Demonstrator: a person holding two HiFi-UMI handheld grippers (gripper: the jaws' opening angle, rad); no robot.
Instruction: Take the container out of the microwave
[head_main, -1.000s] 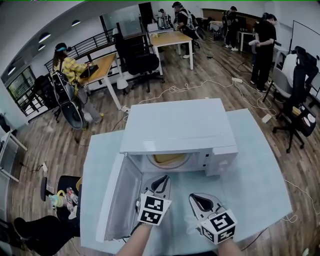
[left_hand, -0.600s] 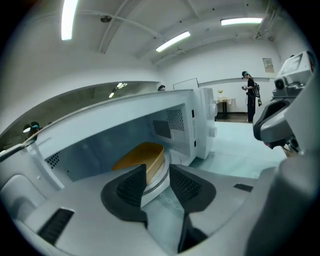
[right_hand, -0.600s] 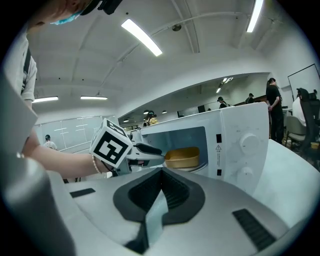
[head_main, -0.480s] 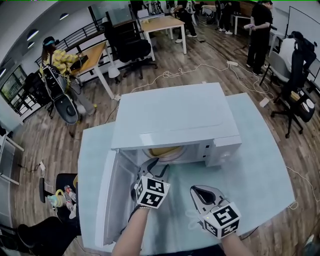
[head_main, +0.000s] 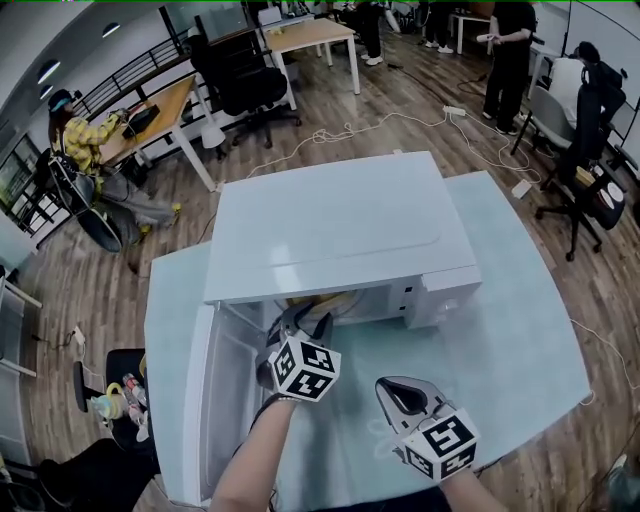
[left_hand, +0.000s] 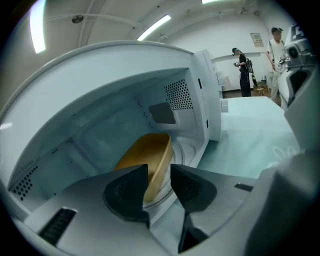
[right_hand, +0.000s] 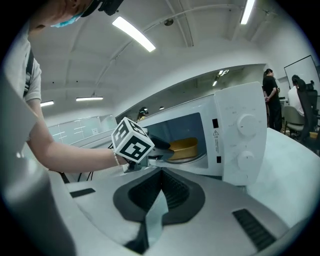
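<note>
The white microwave (head_main: 330, 225) stands on the pale table (head_main: 500, 340) with its door (head_main: 225, 400) swung open to the left. Inside, a yellow container (left_hand: 145, 155) rests on the glass turntable; the head view shows only a sliver of the container (head_main: 325, 300). My left gripper (head_main: 300, 322) reaches into the oven's mouth. Its jaws stand open, and in the left gripper view (left_hand: 159, 172) the container's near rim lines up with the gap, without the pads pressing on it. My right gripper (head_main: 398, 392) hovers over the table in front of the oven, shut and empty.
The control panel with two knobs (right_hand: 242, 140) sits right of the cavity. A chair with small items (head_main: 110, 400) stands left of the table. Desks, office chairs, people and loose cables on the wooden floor fill the room behind.
My left gripper has moved forward and down from in front of the door to the cavity's mouth, and its jaws have spread apart. The right gripper has sunk slightly.
</note>
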